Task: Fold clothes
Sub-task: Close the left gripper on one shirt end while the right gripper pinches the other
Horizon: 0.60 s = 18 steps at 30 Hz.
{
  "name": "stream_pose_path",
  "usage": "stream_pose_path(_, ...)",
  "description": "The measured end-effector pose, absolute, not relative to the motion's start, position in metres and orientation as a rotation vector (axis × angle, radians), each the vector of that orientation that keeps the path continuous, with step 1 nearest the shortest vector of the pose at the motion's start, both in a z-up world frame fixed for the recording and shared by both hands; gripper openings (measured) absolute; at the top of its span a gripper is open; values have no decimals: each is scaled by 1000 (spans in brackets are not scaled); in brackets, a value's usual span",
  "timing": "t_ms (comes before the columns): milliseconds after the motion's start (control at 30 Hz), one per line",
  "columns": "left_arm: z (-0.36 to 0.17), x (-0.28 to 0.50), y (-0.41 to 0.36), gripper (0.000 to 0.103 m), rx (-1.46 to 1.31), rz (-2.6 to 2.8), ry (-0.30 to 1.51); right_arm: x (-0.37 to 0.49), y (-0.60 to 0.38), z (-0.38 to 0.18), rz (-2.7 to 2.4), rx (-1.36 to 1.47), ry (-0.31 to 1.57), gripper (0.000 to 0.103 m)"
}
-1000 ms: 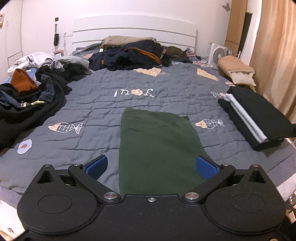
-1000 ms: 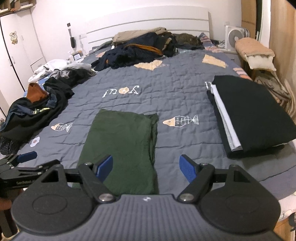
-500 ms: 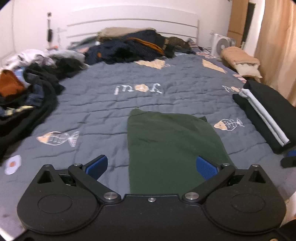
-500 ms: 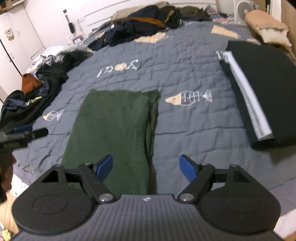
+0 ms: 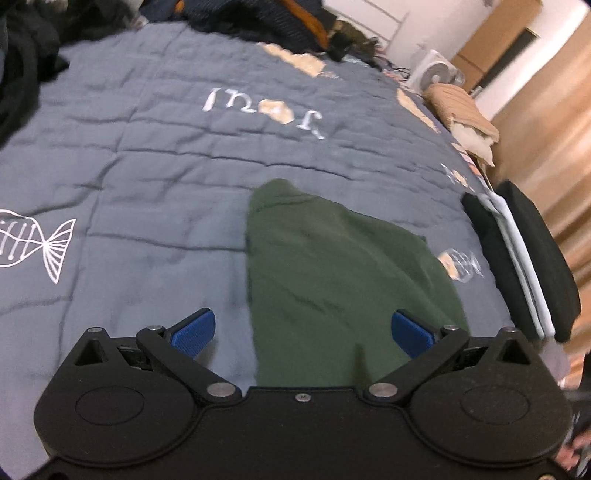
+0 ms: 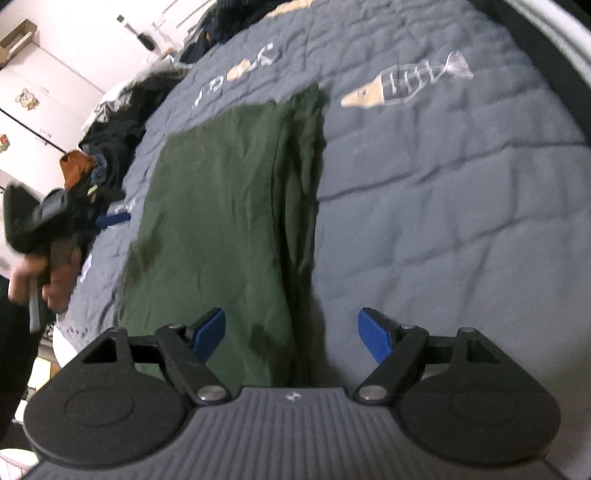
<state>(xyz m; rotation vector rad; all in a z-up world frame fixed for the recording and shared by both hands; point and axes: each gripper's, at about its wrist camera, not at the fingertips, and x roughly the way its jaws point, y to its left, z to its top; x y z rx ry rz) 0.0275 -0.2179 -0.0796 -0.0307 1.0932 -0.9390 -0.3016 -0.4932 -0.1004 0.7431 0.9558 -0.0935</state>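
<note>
A dark green garment lies flat, folded into a long strip, on the grey quilted bed. My left gripper hovers open over its near left edge, one blue pad over the quilt and one over the cloth. Above the strip's near right edge, my right gripper is open too, its left pad over green cloth and its right pad over bare quilt. Nothing is held by either. The right wrist view shows a hand holding the left gripper at the far left.
A stack of folded black and white clothes sits at the bed's right edge. Heaps of unfolded dark clothes lie along the left side and at the head of the bed. A fan stands beyond the bed.
Both grippers have dropped toward the near end of the green garment and tilted downward, rolling so the views slant. Both stay open.
</note>
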Motion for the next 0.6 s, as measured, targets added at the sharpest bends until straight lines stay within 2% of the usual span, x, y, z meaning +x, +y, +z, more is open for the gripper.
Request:
stream_pose_path(167,-99,56,-237,97,-63,-958,1164,-303,-499,-108,-88,784,948,78)
stream_pose_path(267,-108,61,-250,89,-56,-976,1182,-305,-503,-107,-75,796,948,78)
stream_pose_path(300,-110,63,-254,84,-59,-982,1184,-305,-503,-107,-71,797,948,78)
stream_pose_path(600,-121,76,-292,75,-58,-1027,1203,-308,-508,-110,-61,819,941,78)
